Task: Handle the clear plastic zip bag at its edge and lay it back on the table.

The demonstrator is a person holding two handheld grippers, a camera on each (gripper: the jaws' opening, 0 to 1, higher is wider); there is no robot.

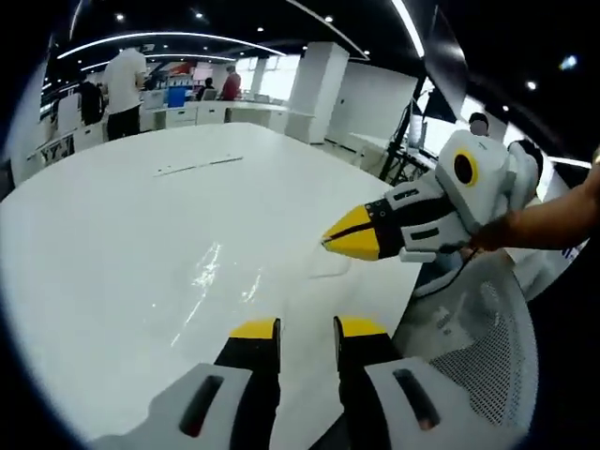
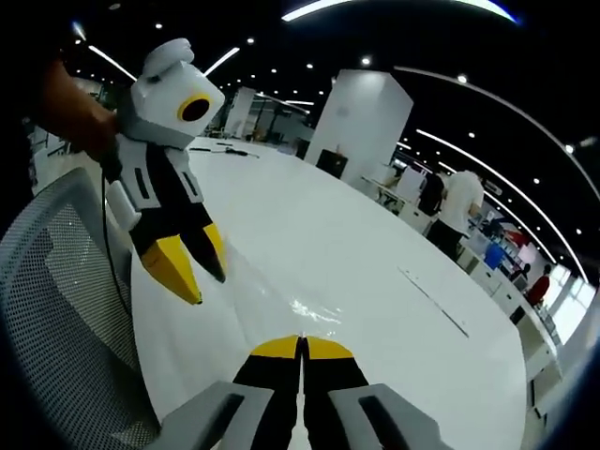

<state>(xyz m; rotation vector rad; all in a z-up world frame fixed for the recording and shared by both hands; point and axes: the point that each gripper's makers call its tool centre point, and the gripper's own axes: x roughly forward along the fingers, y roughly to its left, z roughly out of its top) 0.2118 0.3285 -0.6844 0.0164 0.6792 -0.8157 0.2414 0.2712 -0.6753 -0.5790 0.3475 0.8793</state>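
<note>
The clear plastic zip bag [image 1: 246, 272] lies flat on the white table [image 1: 112, 234], showing mostly as glints and a faint outline. In the left gripper view my left gripper [image 1: 307, 328] hangs open just short of the bag's near edge. My right gripper [image 1: 328, 242] comes in from the right with its jaws shut, its tip just above the bag's right edge. In the right gripper view the shut right gripper [image 2: 302, 345] points at the bag [image 2: 314, 314], and the left gripper [image 2: 199, 274] stands open above the table edge. I see no plastic between either pair of jaws.
A grey mesh chair [image 1: 478, 347] [image 2: 56, 309] stands against the table's near edge. A thin strip [image 1: 199, 166] [image 2: 431, 300] lies farther out on the table. People [image 1: 122, 80] stand at desks beyond the far side.
</note>
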